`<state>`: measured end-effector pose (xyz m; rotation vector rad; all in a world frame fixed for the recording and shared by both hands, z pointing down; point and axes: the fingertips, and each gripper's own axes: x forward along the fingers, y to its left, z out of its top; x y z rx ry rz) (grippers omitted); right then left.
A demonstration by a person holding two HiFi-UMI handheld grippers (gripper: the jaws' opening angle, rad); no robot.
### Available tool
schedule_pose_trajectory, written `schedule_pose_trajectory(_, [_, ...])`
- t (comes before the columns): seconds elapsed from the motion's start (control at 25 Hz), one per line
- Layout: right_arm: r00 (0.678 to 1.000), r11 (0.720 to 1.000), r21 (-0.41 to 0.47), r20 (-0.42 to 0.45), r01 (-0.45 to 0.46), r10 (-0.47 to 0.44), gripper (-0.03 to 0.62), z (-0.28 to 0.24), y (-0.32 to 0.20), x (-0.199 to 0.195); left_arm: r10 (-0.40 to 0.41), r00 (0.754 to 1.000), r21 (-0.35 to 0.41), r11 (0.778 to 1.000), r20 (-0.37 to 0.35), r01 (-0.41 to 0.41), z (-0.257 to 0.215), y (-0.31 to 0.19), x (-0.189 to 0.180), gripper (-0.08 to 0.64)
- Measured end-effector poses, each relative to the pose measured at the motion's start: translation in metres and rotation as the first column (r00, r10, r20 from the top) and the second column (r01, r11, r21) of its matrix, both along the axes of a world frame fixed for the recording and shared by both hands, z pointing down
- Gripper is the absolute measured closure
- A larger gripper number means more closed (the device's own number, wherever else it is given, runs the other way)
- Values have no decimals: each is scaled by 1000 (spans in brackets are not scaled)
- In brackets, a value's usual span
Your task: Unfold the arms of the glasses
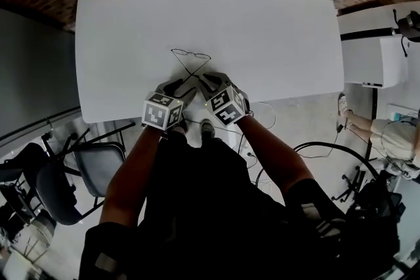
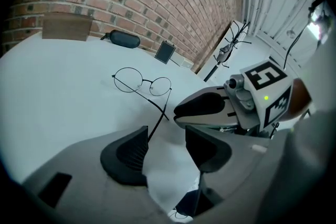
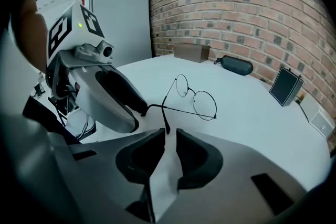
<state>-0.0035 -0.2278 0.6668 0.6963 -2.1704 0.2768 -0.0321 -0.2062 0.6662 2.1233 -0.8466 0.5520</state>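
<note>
The glasses [image 2: 143, 81] lay on the tabletop [image 1: 275, 36], arms crossed. The left tongs [image 2: 166, 134] gaped wide; the right tongs [image 3: 170, 134] stood barely apart, one arm's tip at their mouth.

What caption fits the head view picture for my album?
Left gripper and right gripper at the crossed arm tips of round wire glasses on a white table.

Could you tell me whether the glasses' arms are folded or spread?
Partly unfolded: both arms of the glasses reach well away from the lenses, but they cross each other instead of lying parallel.
</note>
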Motion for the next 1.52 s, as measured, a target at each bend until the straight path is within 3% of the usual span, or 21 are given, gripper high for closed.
schedule_pose_trajectory(0.12, [1000,1000,4,7,10,-10,555,-1,3,-3,6,1000,-20,1000,-27,-6,-3,6,1,328])
schedule_pose_trajectory(0.24, [1000,1000,-18,22,-8,8,555,3,3,-4,3,999,5,1000,-36,-2,-8,4,0,316])
schedule_pose_trajectory(0.36, [991,993,-64,83,-102,108,555,-3,2,0,-103,993,31,994,-59,105,-18,-7,-15,316])
schedule_pose_trajectory(0.52, [947,955,-157,167,-250,276,540,-14,-10,7,-262,963,37,964,-61,264,-24,-33,-42,316])
schedule_pose_trajectory(0.76, [882,902,-256,240,-347,407,472,-37,-25,-3,-295,955,65,953,-41,297,-27,-63,-43,318])
schedule_pose_trajectory(0.88, [828,855,-308,258,-418,498,449,-19,-26,-4,-321,946,71,943,-52,324,-19,-73,-37,318])
schedule_pose_trajectory(1.04, [745,748,-378,189,-546,640,436,-24,-23,-1,-327,945,39,945,11,326,-16,-76,-36,318])
schedule_pose_trajectory(1.12, [720,719,-398,182,-569,670,436,-19,-24,-1,-314,948,40,949,44,313,-7,-78,-34,318])
schedule_pose_trajectory(1.2, [729,725,-386,169,-571,664,436,-15,-25,1,-304,949,21,953,83,303,-4,-75,-34,318])
schedule_pose_trajectory(1.52, [754,756,-351,177,-553,633,430,-6,-30,13,-260,961,22,966,95,259,-2,-68,-39,318])
